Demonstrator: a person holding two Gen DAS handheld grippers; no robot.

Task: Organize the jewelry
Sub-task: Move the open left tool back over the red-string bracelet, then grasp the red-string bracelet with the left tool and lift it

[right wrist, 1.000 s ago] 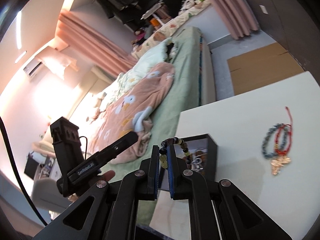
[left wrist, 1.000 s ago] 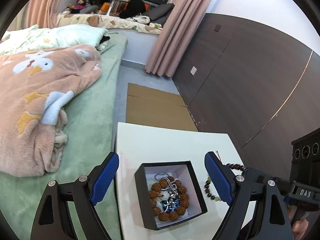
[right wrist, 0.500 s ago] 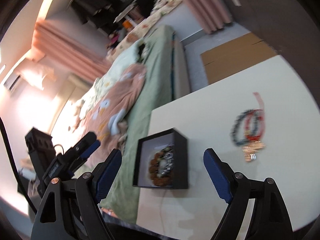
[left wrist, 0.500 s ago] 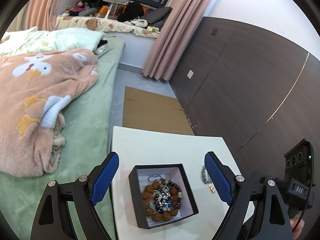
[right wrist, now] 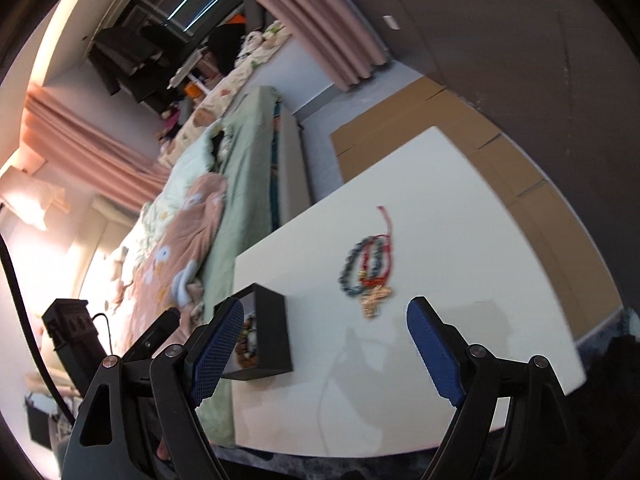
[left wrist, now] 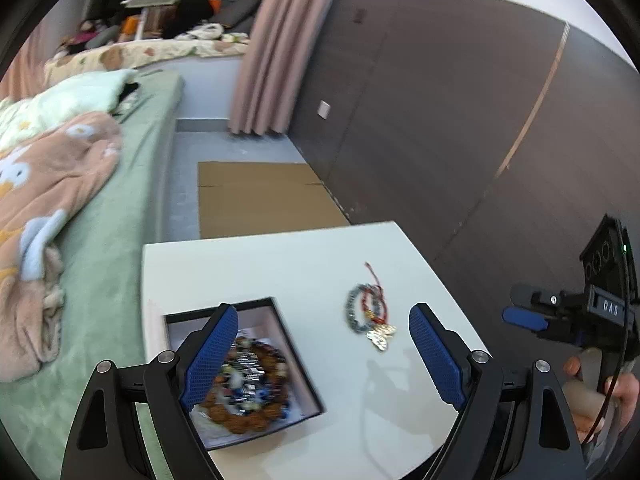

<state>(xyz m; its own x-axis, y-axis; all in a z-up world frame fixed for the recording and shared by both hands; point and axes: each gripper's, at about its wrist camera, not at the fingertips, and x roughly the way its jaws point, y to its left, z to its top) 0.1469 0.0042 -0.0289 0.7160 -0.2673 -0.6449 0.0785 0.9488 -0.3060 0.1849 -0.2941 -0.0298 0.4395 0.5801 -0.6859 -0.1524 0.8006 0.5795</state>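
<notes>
White and rectangular, the low table [left wrist: 280, 264] stands beside a bed with a green cover [left wrist: 132, 168] and a pink fleece blanket [left wrist: 48, 184], with flattened brown cardboard [left wrist: 260, 196] on the floor beyond its far edge. Near the table's left edge, toward the near corner, sits a square black jewelry box with a white lining [left wrist: 298, 364]; inside it lies a heap of beaded bracelets [left wrist: 248, 392], brown wooden beads coiled around darker blue and silver pieces, blurred so that the single pieces cannot be told apart. Toward the middle of the table, well apart from the box, lies a small cluster of a grey-blue bead bracelet, a red cord bracelet and a gold charm [left wrist: 370, 312], the red cord's tail pointing to the far edge. The left gripper [left wrist: 324, 354] hangs with its blue-padded fingers spread wide and holding nothing; its left finger [left wrist: 210, 354] covers part of the box's contents, and the cluster lies between the two fingers, nearer the right one. The right gripper [right wrist: 326, 350] is likewise wide apart and bare, the cluster [right wrist: 368, 272] lying ahead between its fingers and the box [right wrist: 272, 332] just by its left finger, seen side-on so most of its inside is hidden.
</notes>
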